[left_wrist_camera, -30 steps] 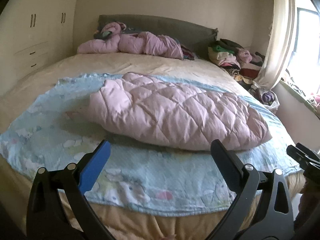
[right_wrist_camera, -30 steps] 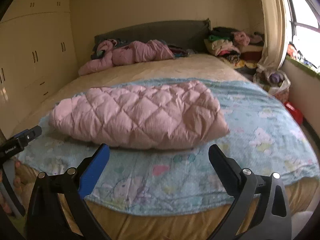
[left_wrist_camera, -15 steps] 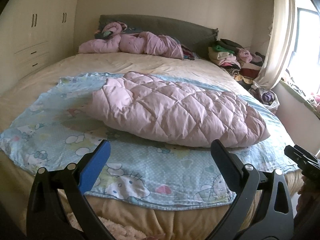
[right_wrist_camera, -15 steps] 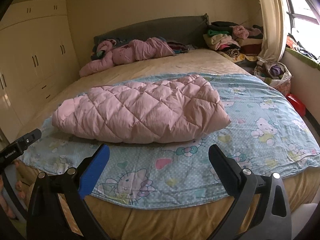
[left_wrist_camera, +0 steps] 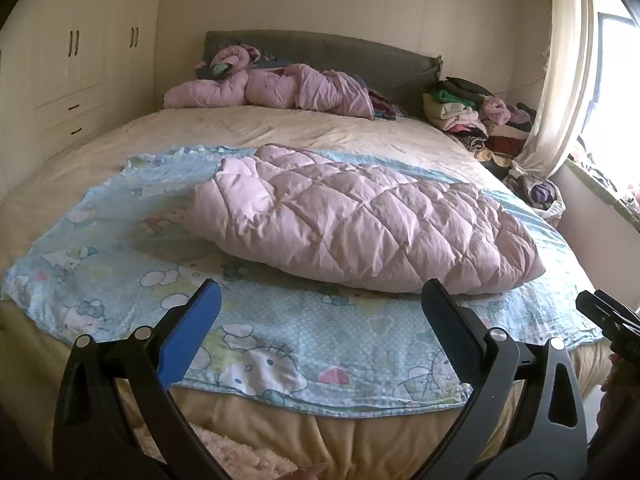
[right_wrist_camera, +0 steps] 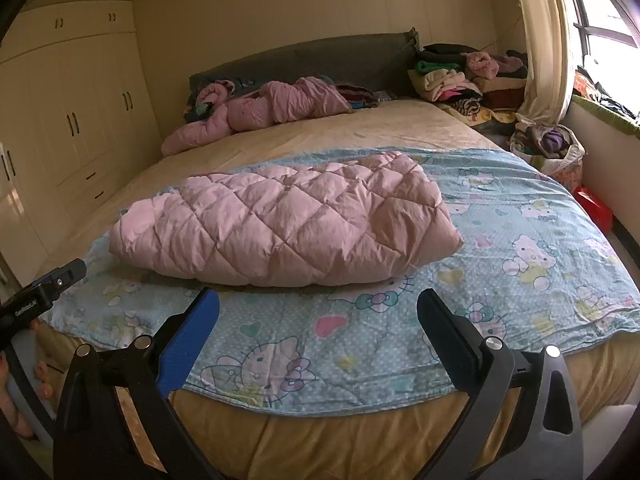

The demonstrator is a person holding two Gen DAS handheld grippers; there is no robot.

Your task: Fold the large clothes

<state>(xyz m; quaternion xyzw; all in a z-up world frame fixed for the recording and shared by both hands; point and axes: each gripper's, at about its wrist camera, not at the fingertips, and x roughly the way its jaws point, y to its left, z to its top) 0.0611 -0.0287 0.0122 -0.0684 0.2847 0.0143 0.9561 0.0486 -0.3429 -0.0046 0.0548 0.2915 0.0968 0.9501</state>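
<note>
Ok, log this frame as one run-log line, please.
left claw: open, empty | right claw: open, empty | pink quilted coat: folded bundle on blue cartoon sheet | contact: none

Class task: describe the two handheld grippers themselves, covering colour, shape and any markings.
The left gripper and the right gripper look alike: black frames with cut-out openings and silver pivot screws. Each carries one blue finger and one black finger, flat and long. In the right wrist view, the left unit's black body shows small white lettering, too small to read.
</note>
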